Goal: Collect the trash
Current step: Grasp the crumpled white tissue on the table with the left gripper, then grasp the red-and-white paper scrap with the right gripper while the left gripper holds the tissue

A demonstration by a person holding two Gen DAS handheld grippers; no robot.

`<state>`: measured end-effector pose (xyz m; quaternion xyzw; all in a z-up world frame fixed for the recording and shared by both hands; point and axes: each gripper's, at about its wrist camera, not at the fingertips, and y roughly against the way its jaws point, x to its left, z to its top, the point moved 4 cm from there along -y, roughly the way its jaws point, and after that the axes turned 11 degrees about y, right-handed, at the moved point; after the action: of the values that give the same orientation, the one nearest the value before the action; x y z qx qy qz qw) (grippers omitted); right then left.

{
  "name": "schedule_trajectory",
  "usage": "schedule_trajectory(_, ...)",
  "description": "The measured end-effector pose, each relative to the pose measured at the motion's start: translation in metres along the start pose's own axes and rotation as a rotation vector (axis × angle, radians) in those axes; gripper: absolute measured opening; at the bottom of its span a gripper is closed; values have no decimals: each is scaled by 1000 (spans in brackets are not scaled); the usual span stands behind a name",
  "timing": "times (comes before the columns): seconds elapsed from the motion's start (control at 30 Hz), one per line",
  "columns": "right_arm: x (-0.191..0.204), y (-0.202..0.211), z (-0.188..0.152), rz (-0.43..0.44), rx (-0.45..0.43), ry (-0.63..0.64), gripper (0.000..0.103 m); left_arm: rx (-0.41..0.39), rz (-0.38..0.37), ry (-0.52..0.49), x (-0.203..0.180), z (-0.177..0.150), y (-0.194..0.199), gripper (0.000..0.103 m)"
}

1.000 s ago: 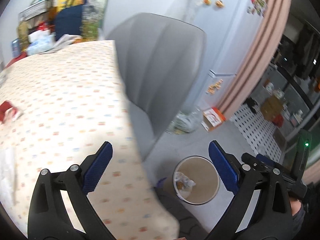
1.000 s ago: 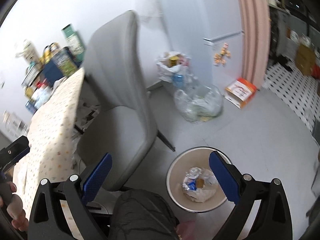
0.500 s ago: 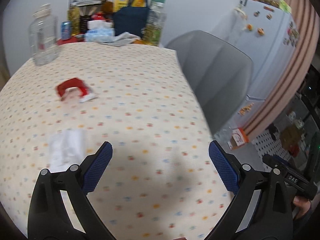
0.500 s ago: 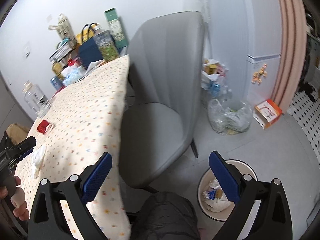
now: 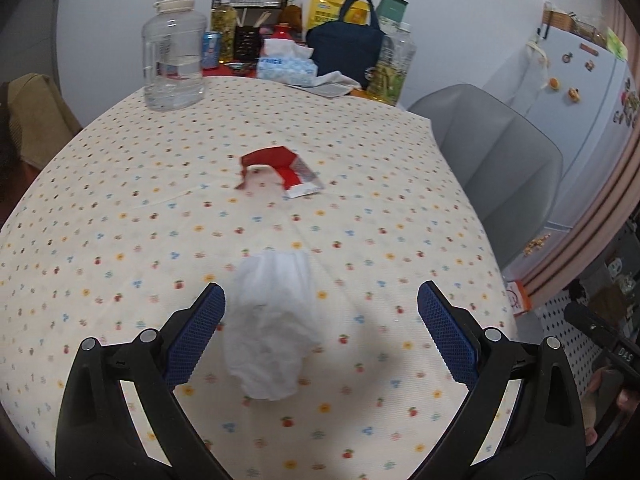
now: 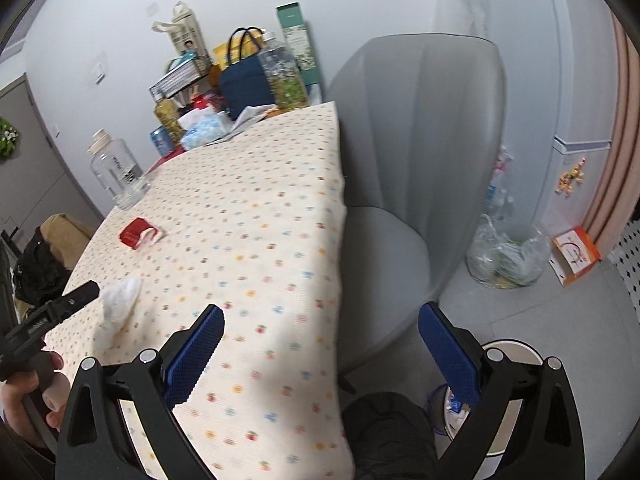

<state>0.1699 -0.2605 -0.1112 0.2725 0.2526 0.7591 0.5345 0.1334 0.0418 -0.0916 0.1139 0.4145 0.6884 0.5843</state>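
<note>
Left wrist view: left gripper [image 5: 320, 312] over the counter [image 5: 120, 208], fingers [image 5: 196, 332] spread wide, nothing pinched.
Crumpled tissue [image 5: 272, 324]: white, lying on the counter cloth between the left fingers, nearer the left pad, cannot tell if it touches it.
Red wrapper [image 5: 280, 170]: torn, red and white, farther along the counter, well apart from the tissue, roughly on the same line.
Water jug [image 5: 173, 50]: clear plastic, white cap, upright near the far left edge of the counter.
Back clutter: soda can [image 5: 211, 50] just right of the jug, tissue box [image 5: 286, 64], navy tote bag [image 5: 346, 54], clear jar [image 5: 394, 68] beside the bag.
Grey chair [image 5: 496, 168]: pushed in at the right side of the counter.
Fridge [image 5: 576, 92]: white, magnets on the door, behind the chair.
Right wrist view: right gripper [image 6: 320, 340] over the near right edge of the counter [image 6: 260, 220], fingers [image 6: 448, 344] spread wide, holding nothing.
Left gripper in this view [image 6: 56, 312]: at far left, tip just beside the tissue [image 6: 116, 300].
Wrapper [image 6: 138, 233]: beyond the tissue, toward the jug [image 6: 116, 174].
Chair [image 6: 416, 160]: right of the counter, seat tucked partly under the cloth edge.
Clear trash bag [image 6: 506, 256]: on the floor against the fridge [image 6: 576, 80], orange box [image 6: 576, 254] just right of it.
Trash bin [image 6: 516, 350]: round, on the floor at lower right, mostly hidden behind the right finger; some scraps visible inside.
</note>
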Motion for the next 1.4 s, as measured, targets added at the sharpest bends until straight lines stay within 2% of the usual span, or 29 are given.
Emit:
schedule_trajectory(0.43,35,-14,13,57,5,45,95,44,77,6,22,-11,-19,95)
schedule_trajectory(0.53,35,-15,12,62,8,44,95,62,80,14,24,-14,-26,88)
schedule_trajectory(0.67,35,-16,12,74,9,32,95,82,105,-2,26,-18,-37,65)
schedule_trajectory(0.73,37,-17,13,76,9,35,95,69,109,-14,26,-20,-37,56)
schedule_trajectory(0.8,42,-20,14,84,14,49,95,60,120,5,32,-18,-35,24)
schedule_trajectory(0.87,48,-22,15,92,16,66,95,70,90,49,39,-15,-33,16)
schedule_trajectory(1.4,123,-53,54,161,17,232,95,-56,96,156,81,12,11,14)
